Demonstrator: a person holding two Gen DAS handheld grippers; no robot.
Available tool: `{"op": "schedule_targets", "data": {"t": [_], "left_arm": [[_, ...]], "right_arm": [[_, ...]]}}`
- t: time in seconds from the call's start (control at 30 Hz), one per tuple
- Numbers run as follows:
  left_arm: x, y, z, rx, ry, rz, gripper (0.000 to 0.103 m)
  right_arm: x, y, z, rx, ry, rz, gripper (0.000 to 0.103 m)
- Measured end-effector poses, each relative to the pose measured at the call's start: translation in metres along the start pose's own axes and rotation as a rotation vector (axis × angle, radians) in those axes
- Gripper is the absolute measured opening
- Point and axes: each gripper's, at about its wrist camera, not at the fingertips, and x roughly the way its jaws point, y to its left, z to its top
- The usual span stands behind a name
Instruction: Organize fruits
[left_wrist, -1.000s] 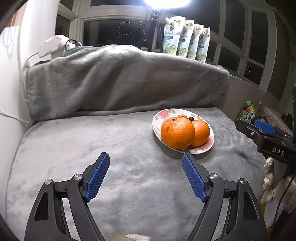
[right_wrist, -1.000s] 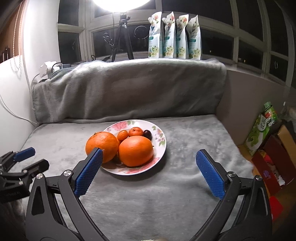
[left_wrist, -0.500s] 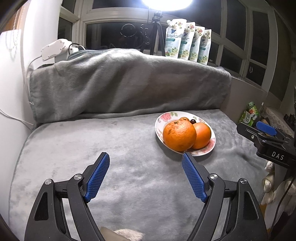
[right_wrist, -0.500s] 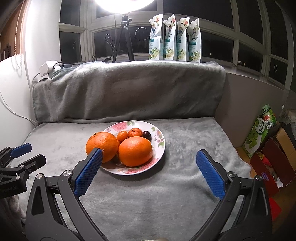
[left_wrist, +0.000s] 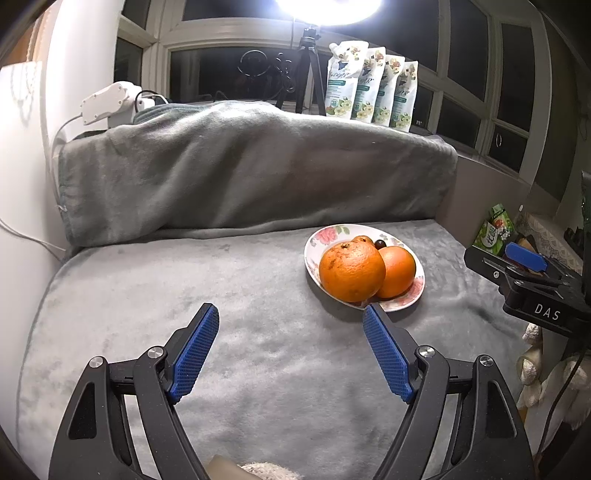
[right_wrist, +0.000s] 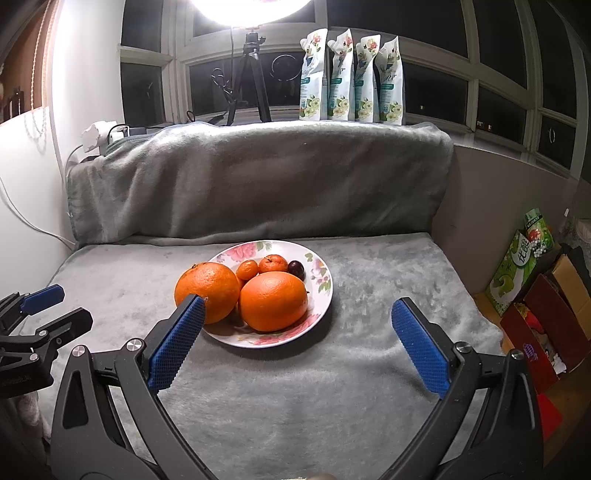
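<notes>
One floral plate (right_wrist: 320, 291) on the grey blanket (right_wrist: 332, 387) — two large oranges (right_wrist: 273, 301), two small mandarins (right_wrist: 272, 264), one dark plum (right_wrist: 296, 269). Left gripper (left_wrist: 290, 350) and right gripper (right_wrist: 297, 339): jaws spread, empty.

**Background clutter, window end**

Grey blanket (right_wrist: 280, 398) covers the flat surface & drapes over a raised back ledge. On the sill behind: four floral pouches (right_wrist: 351, 75) upright, side by side, touching. Left of them a tripod (right_wrist: 248, 79) w/ a bright ring light (right_wrist: 255, 9) on top (glare blows out detail). White power strip (left_wrist: 109, 101) at far left w/ cables plugged in, one cord trailing down the white wall. Dark window panes (right_wrist: 436, 92) behind. Right side, lower down: green carton (right_wrist: 521, 267), red box (right_wrist: 546, 332) beside it, contents unclear.
</notes>
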Motion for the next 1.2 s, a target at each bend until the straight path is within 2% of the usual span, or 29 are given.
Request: {"op": "schedule_targets", "data": {"t": [1.2], "left_arm": [[-0.0047,-0.0009,0.002,0.008,-0.025,-0.003,0.081]], "right_arm": [[-0.0023,0.0028,0.0,-0.007,0.0,0.012,0.103]]}}
